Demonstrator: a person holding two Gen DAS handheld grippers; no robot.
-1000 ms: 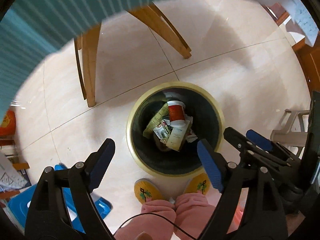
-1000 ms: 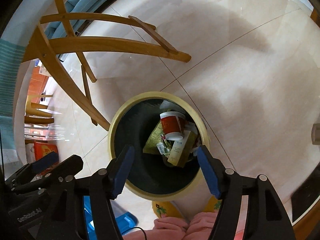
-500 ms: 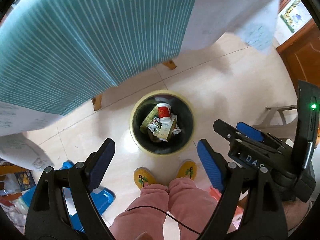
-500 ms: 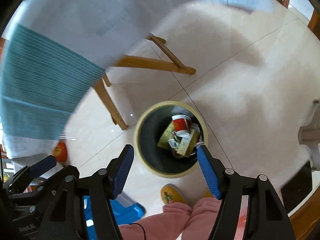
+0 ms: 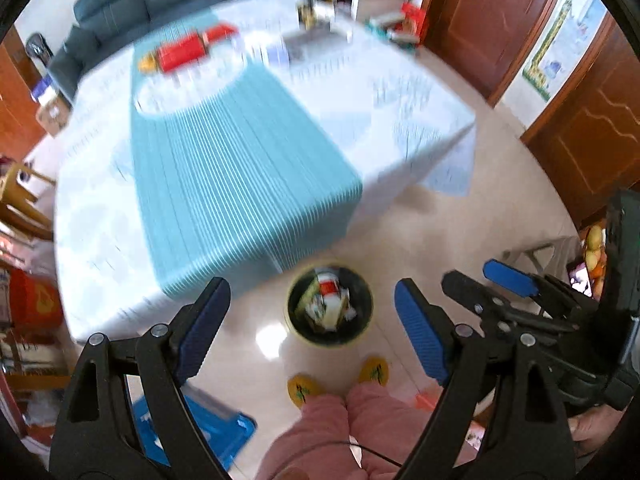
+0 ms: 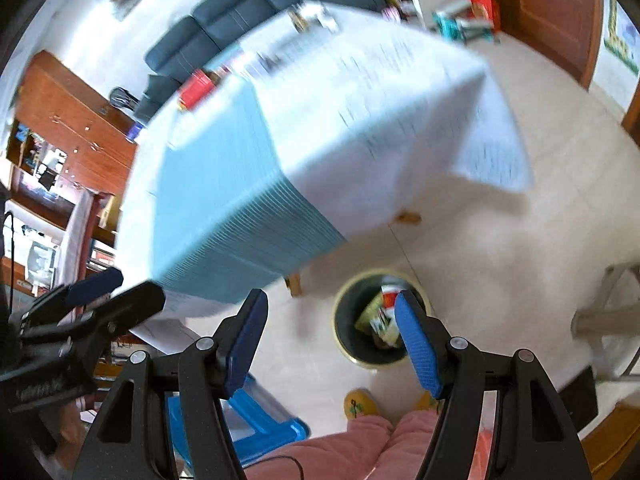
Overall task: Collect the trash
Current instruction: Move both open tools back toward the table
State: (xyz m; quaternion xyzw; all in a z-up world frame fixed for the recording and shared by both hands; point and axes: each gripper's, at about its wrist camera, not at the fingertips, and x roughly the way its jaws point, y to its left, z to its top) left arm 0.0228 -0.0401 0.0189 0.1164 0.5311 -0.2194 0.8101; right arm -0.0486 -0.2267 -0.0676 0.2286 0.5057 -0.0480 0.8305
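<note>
Trash sits piled in the round bin (image 5: pixel 330 306) on the glossy tile floor, near the table's (image 5: pixel 224 184) corner, handy for drop-offs. Cartons, wrappers and a red-and-white cup fill the bin's dark inside; its rim is pale yellow. Left tongs (image 5: pixel 308 320) and right tongs (image 6: pixel 330 334) both gape wide, holding nothing. Striped teal cloth drapes the table.

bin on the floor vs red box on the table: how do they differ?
The bin is round and dark with a yellow rim; the red box is flat and rectangular. The bin stands on the tiled floor by the person's slippers; the red box lies on the table's cloth, far side. The bin is open and holds wrappers and a cup; the red box is too blurred to read. Neither is held.
</note>
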